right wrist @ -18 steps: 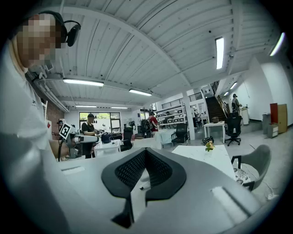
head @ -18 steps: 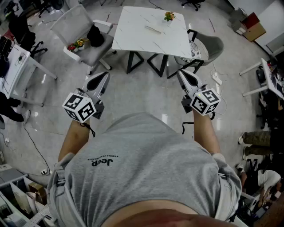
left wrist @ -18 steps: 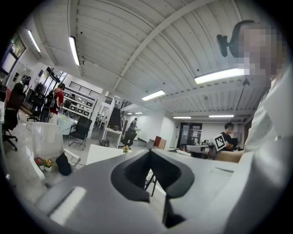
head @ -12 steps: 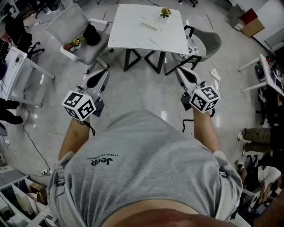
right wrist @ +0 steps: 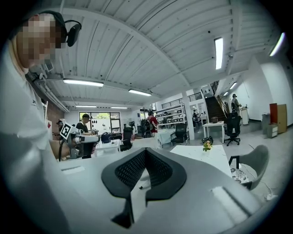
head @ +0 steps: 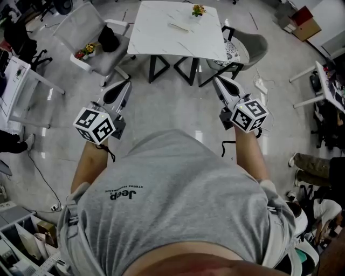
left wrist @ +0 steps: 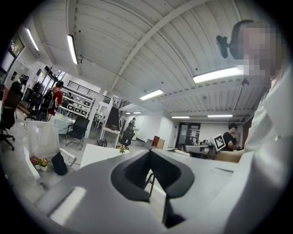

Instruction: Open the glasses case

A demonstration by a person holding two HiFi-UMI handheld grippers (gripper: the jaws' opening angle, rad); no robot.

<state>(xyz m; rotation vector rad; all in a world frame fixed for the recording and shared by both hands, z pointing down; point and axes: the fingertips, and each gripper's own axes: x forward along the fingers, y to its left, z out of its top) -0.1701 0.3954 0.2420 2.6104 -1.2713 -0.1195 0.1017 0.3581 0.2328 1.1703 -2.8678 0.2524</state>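
Glasses case (head: 178, 26) lying on white table (head: 161, 40), near small flowers (head: 198, 9) | left gripper (head: 124, 84) jaws together, empty | right gripper (head: 216, 81) closed, empty

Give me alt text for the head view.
A person in a grey shirt holds the left tool and right tool over the floor, both shut and empty, short of a white table with a small flower pot.
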